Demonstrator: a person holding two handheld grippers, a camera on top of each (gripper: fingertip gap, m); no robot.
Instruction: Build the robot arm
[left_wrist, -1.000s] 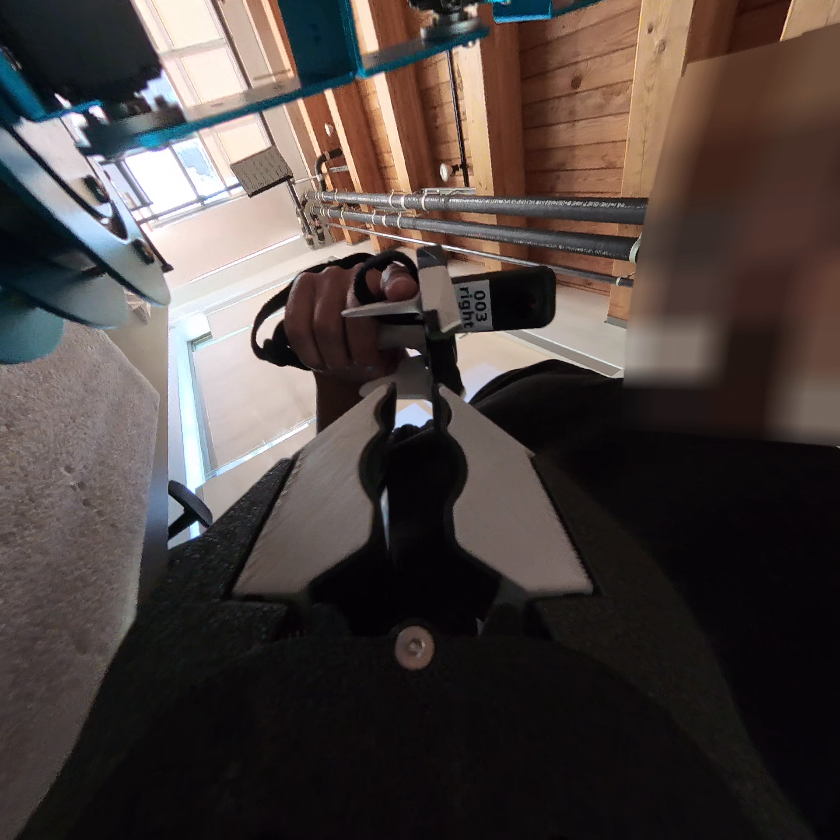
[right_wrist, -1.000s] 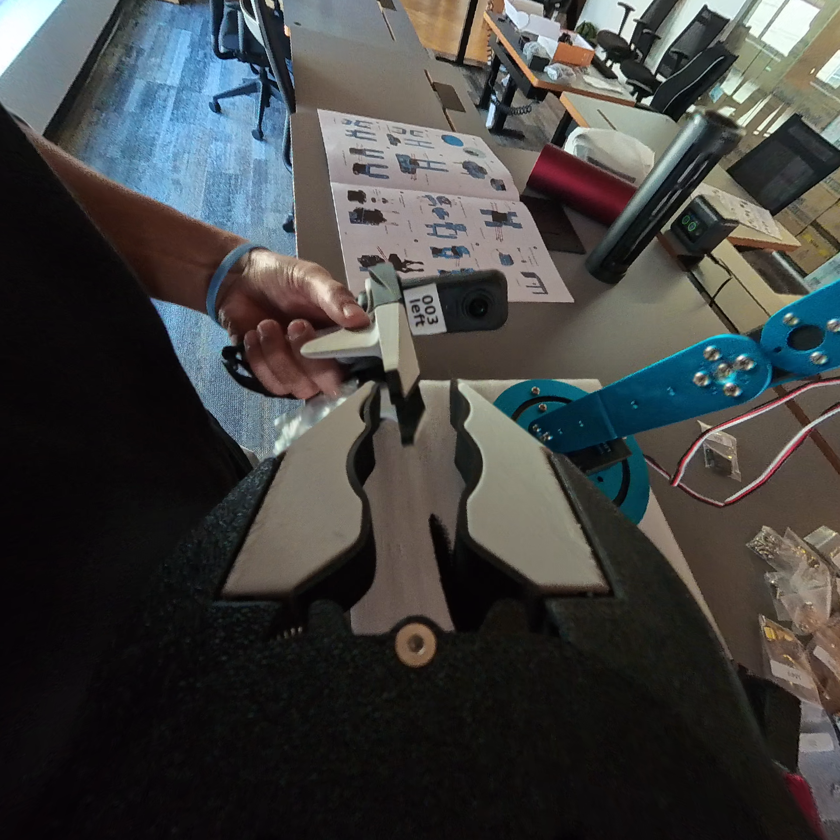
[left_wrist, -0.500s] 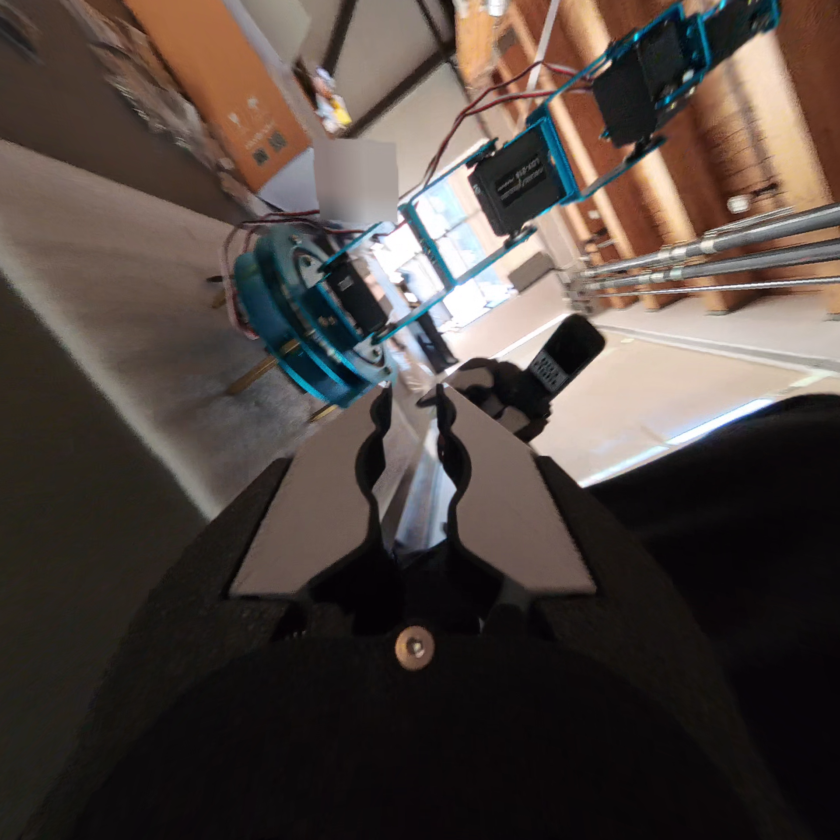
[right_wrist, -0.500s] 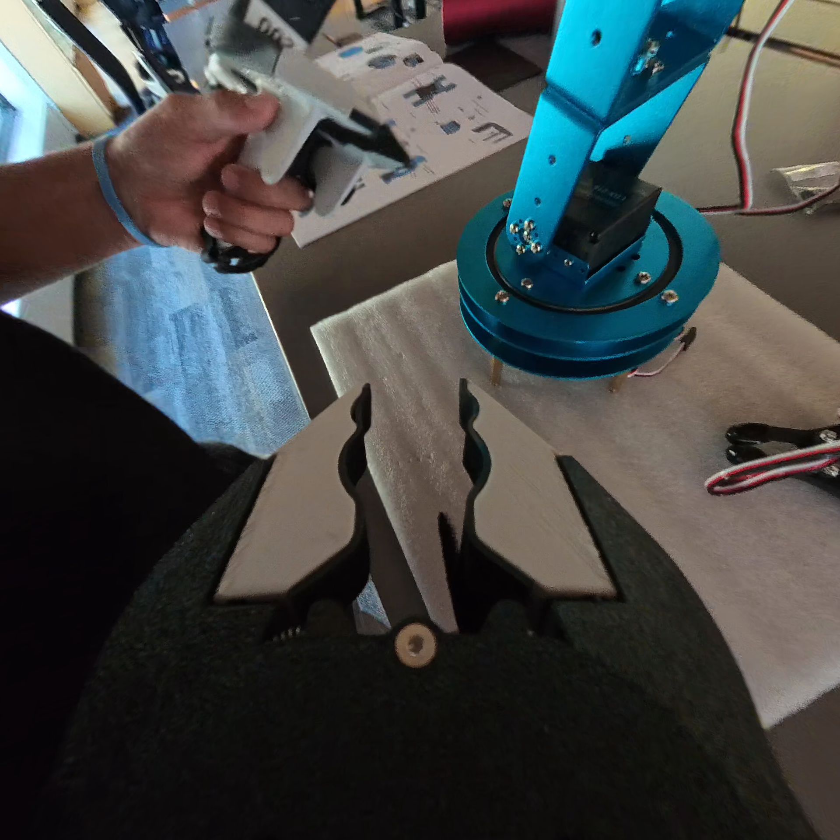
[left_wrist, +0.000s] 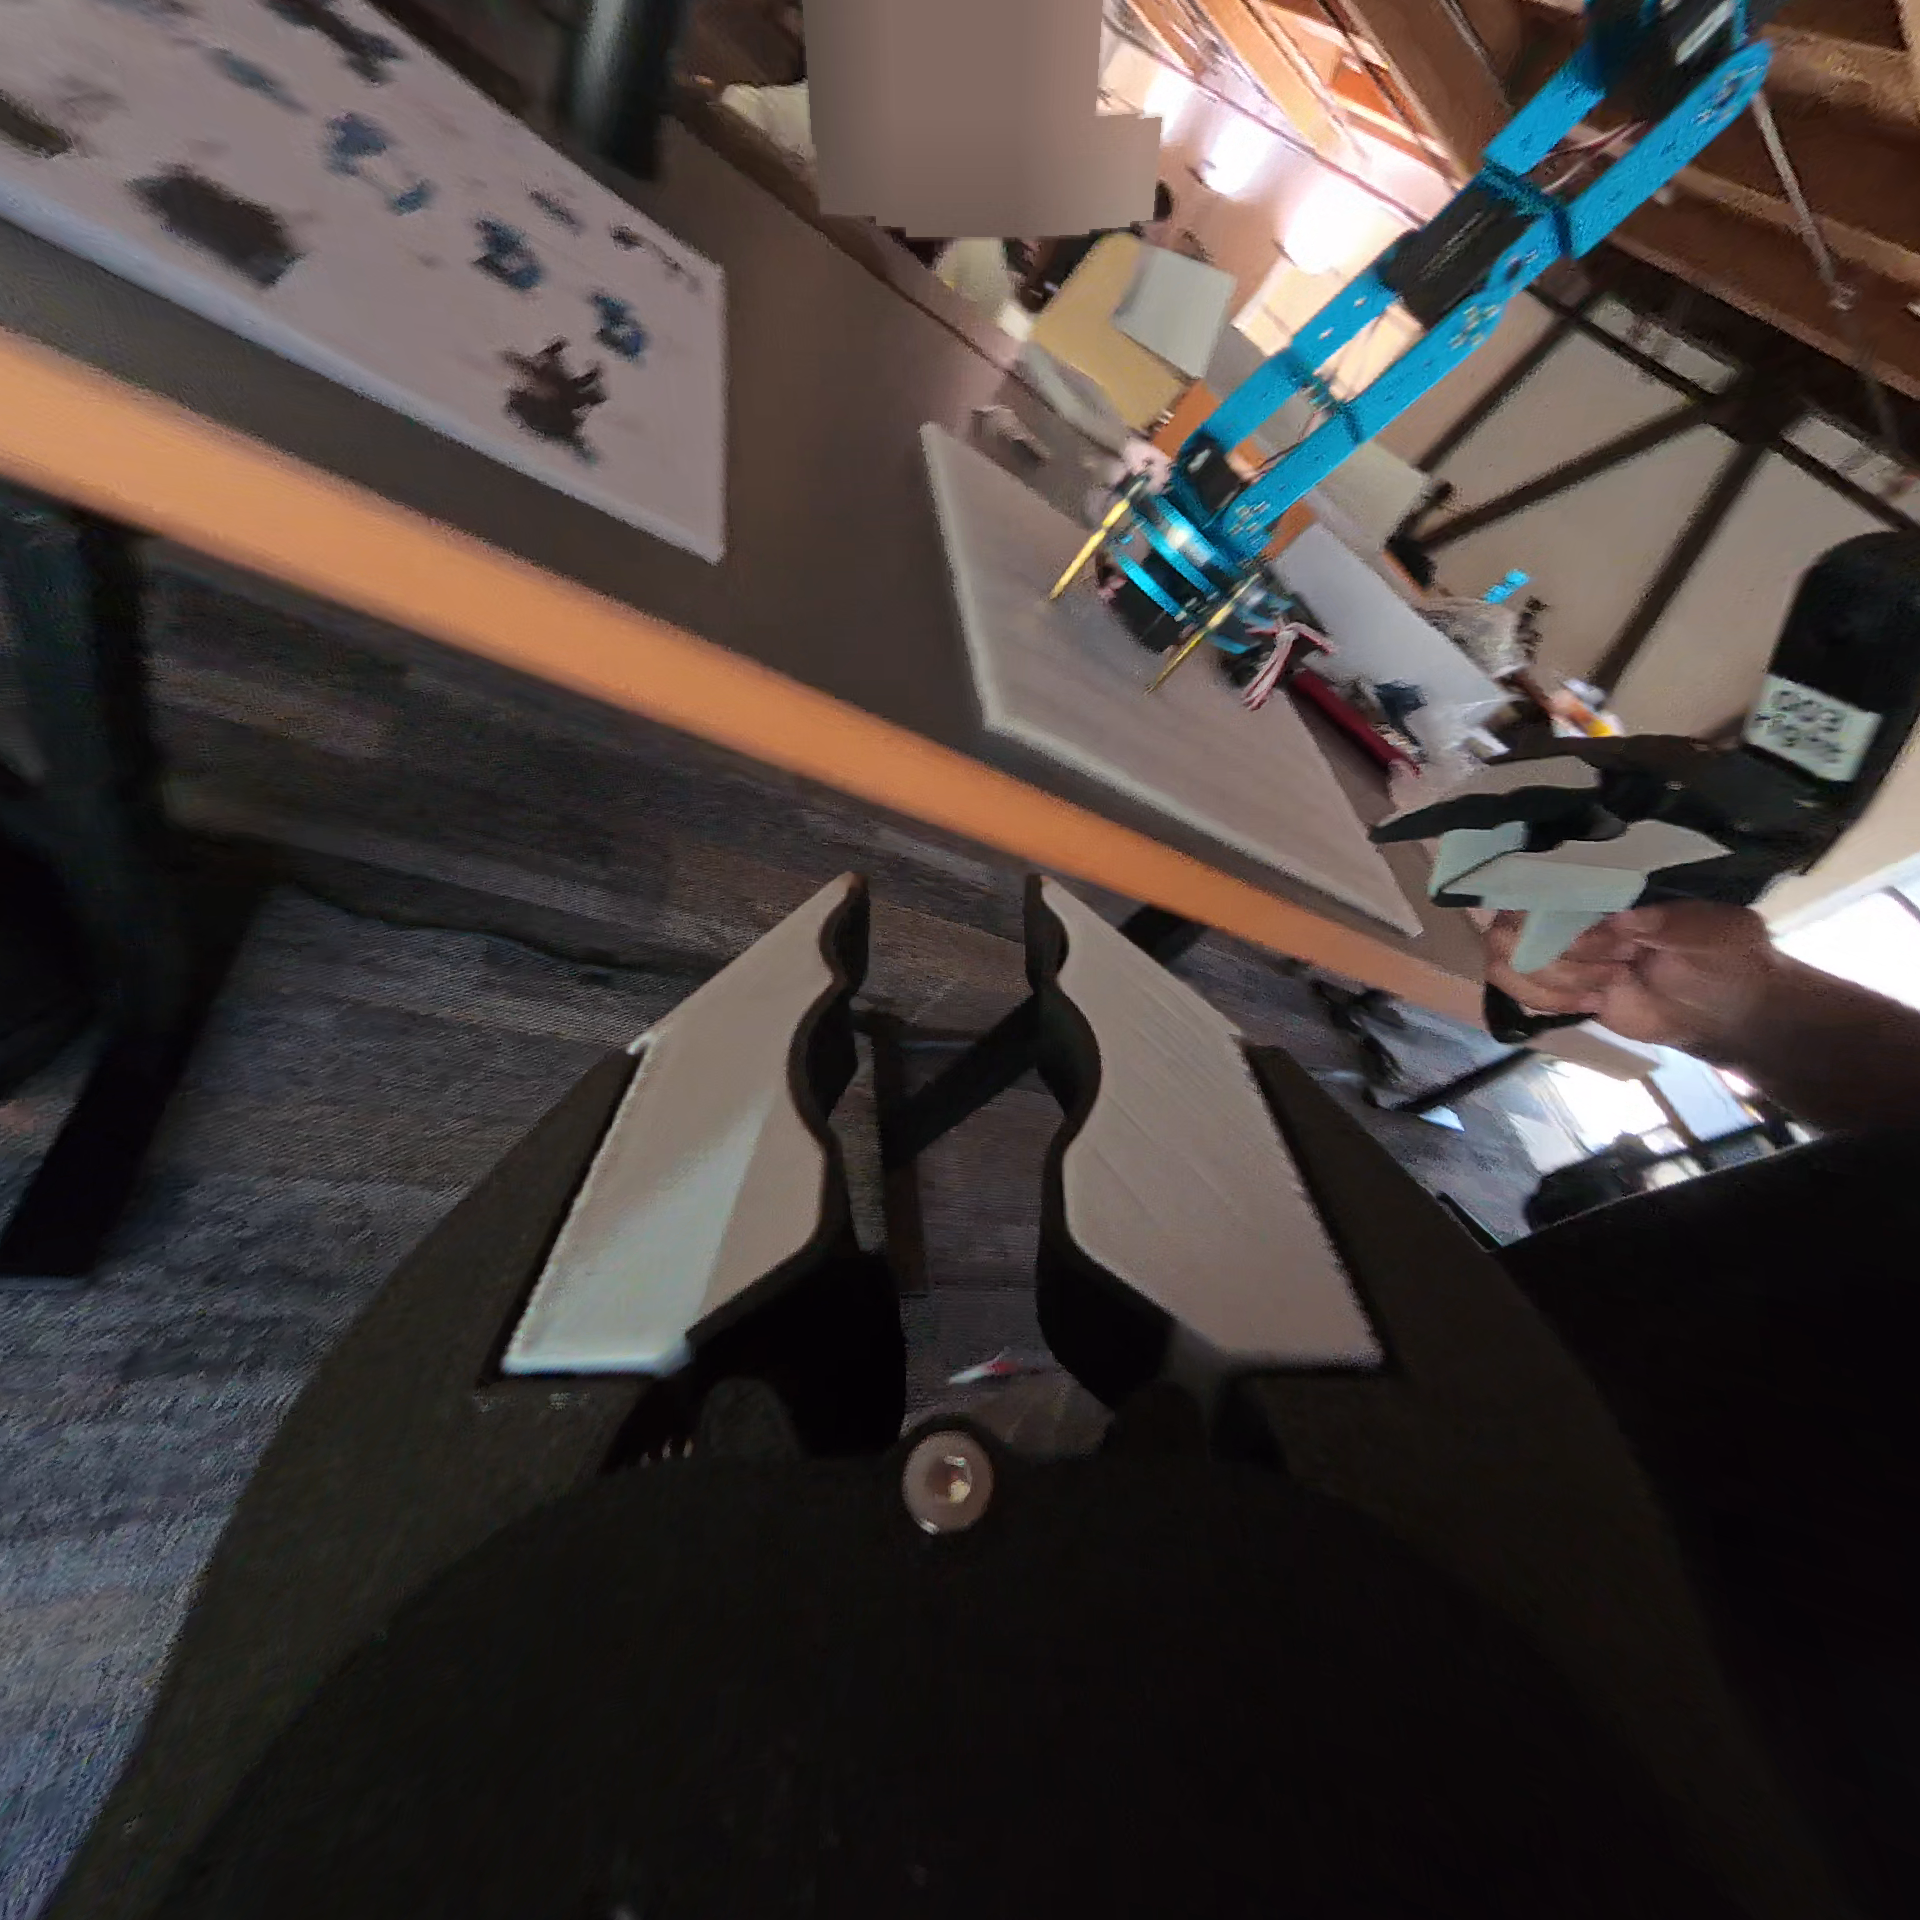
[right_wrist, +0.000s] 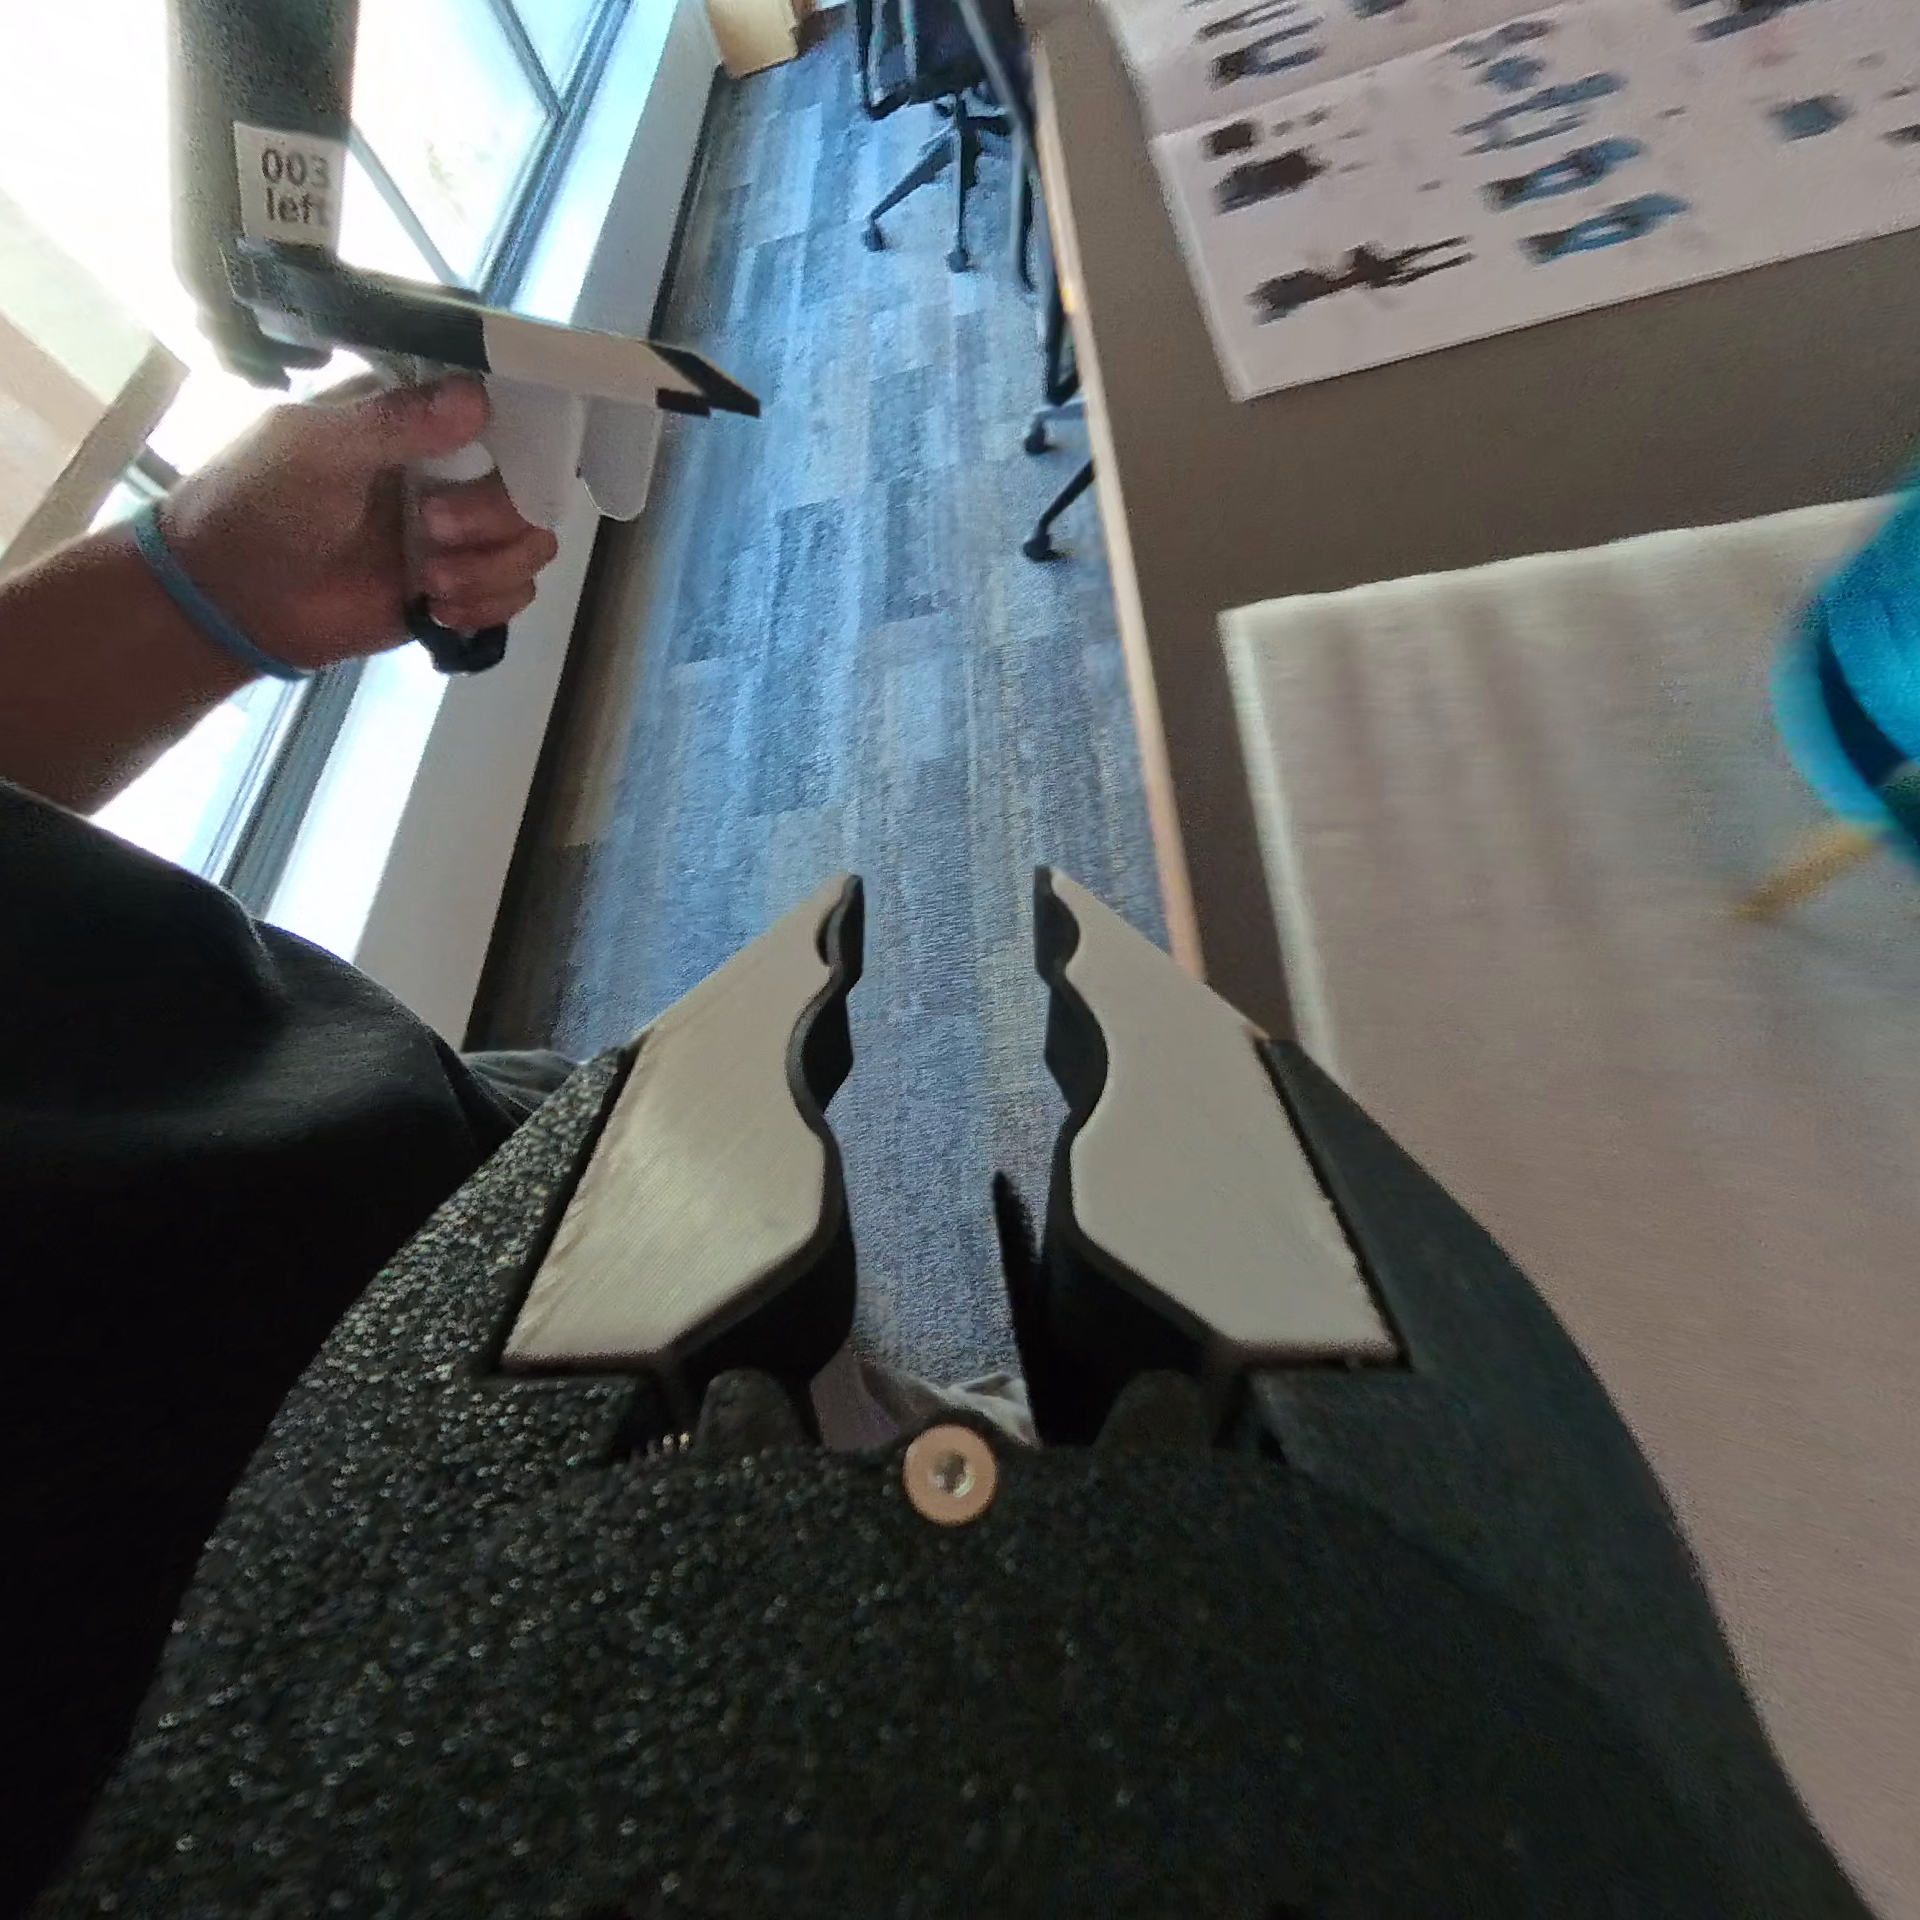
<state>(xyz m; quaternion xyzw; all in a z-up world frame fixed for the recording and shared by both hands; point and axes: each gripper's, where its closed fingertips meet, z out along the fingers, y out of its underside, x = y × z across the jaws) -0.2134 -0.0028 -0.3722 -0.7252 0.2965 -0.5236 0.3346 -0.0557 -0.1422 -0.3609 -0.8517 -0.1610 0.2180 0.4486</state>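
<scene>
both grippers (left_wrist: 943, 902) (right_wrist: 948, 902) parted (empty)

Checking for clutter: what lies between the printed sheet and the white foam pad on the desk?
Nothing: bare grey desk separates printed sheet and foam pad, per left wrist view.

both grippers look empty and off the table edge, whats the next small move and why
Probably bring the right gripper back over the white foam pad, toward the blue robot arm base. Both it and the left gripper are open, hold nothing and point at carpet beside the table.
</scene>
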